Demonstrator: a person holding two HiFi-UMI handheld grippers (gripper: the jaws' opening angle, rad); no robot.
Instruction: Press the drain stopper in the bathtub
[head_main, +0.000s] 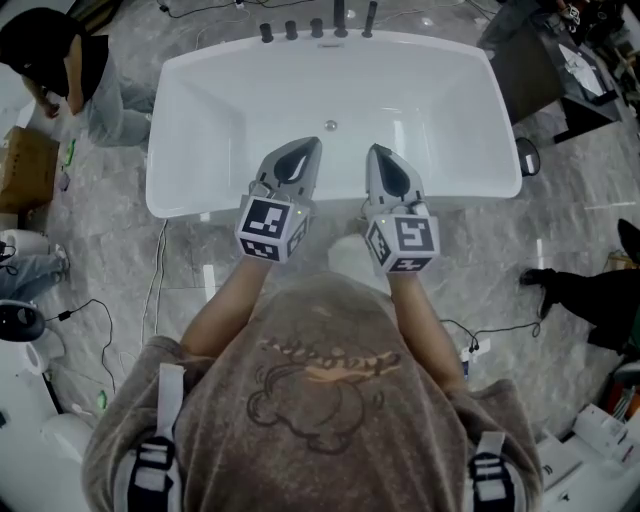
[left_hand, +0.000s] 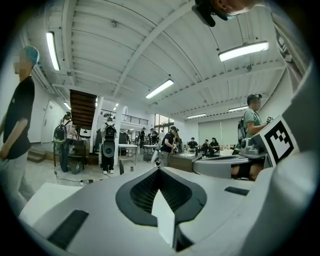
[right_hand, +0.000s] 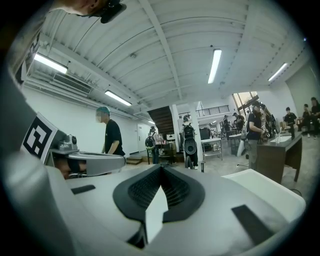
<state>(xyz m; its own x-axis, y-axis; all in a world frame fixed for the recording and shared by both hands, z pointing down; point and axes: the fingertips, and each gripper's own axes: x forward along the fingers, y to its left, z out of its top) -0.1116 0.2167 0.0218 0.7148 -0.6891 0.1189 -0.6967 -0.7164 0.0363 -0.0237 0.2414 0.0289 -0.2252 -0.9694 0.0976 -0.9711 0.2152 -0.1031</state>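
Shirt and forearms of the person fill the near edge of the head view, with both tools held out over the near rim of the bathtub (head_main: 175, 140). The left gripper (head_main: 310, 148) and right gripper (head_main: 376, 154) are set side by side, long axes pointed far, tips converging slightly.

Both are clenched on nothing. In the left gripper view the jaws of the left gripper (left_hand: 159, 168) are seen closed to a point, and the same is seen for the right gripper (right_hand: 161, 168); only open room is framed past the tips.

A small round metal disc on the white tub floor is taken to be the drain stopper (head_main: 330, 125), though it is too small for this to be confirmed. It lies on the far side of both tips, between their lines and offset toward the left one. The left gripper is judged nearer, and the stopper sits slightly right of its axis. It also lies lower, down inside the basin, so a reach far and downward is judged necessary. No contact is made yet. Dark faucet fittings (head_main: 315, 28) are lined along the far rim, well apart from both tools.
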